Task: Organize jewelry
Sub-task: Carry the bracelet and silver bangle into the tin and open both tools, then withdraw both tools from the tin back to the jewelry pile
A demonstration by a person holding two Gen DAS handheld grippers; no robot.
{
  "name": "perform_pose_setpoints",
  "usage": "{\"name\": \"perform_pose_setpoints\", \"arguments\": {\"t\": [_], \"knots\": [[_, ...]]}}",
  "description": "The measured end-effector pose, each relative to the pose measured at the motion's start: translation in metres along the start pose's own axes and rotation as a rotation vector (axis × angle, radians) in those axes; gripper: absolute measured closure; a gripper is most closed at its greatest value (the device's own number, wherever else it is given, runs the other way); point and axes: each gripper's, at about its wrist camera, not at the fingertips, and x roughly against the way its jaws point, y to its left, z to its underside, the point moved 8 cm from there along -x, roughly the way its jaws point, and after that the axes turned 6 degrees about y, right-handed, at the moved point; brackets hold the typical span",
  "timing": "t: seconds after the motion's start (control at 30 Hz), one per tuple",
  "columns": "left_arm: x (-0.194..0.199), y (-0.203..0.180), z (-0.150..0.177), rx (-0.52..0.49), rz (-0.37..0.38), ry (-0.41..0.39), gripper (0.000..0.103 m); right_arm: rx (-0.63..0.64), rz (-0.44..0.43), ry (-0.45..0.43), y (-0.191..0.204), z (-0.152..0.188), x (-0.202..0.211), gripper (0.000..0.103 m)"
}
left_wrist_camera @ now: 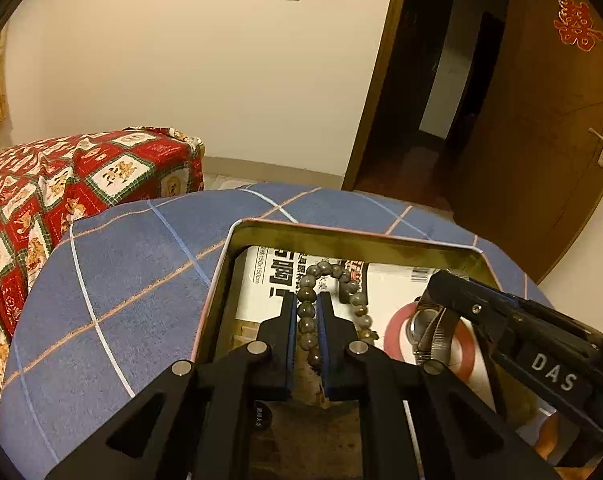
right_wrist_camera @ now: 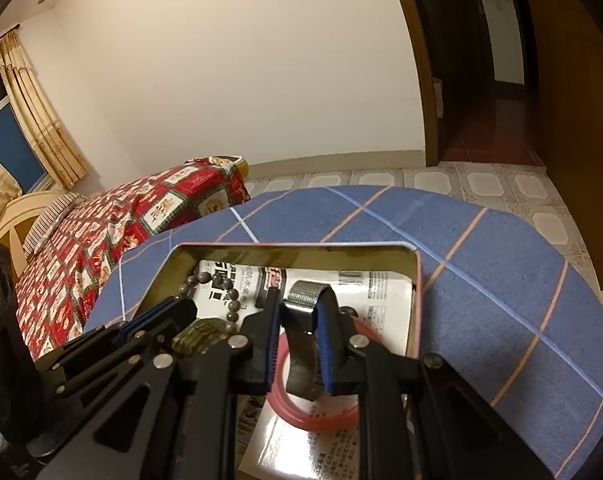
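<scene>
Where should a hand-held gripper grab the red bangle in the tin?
Take the red bangle on its near arc, from above, one finger inside the ring and one outside. It lies flat on the printed paper in the tin, and the watch crosses its far arc.

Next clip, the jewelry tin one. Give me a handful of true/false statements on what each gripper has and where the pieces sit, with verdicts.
1. The left gripper is closed around a strand of the bead bracelet. True.
2. The right gripper holds the pink bangle. False: it grips the mesh-band watch; the bangle lies beneath it on the printed paper.
3. Both grippers are inside the open metal tin. True.
4. The tin sits on the red patterned bedspread. False: it sits on the blue checked cloth.
5. The tin has bare metal for a floor. False: printed paper lines it.
</scene>
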Motion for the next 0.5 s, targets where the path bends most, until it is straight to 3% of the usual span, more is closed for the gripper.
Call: {"name": "perform_pose_setpoints", "arguments": {"t": [0.07, 0.13, 0.23, 0.3, 0.37, 0.5], "knots": [[-0.001, 0.001, 0.0, 0.004, -0.024, 0.007, 0.093, -0.013, -0.015, 0.004, -0.001, -0.001, 0.001, 0.071], [-0.002, 0.004, 0.0, 0.014, -0.043, 0.036, 0.091, -0.027, -0.049, -0.004, 0.0, -0.004, 0.006, 0.039], [0.008, 0.009, -0.002, 0.033, -0.069, 0.043, 0.075, -0.017, -0.047, -0.063, 0.001, -0.011, 0.024, 0.038], [0.019, 0.012, -0.005, 0.039, -0.086, 0.022, 0.051, -0.02, -0.038, -0.11, 0.0, -0.017, 0.043, 0.038], [0.039, 0.015, -0.009, 0.052, -0.097, -0.023, 0.04, -0.04, -0.02, -0.164, -0.005, -0.022, 0.064, 0.038], [0.075, 0.018, -0.005, 0.064, -0.093, -0.067, 0.039, -0.047, 0.011, -0.206, -0.01, -0.017, 0.095, 0.038]]}}
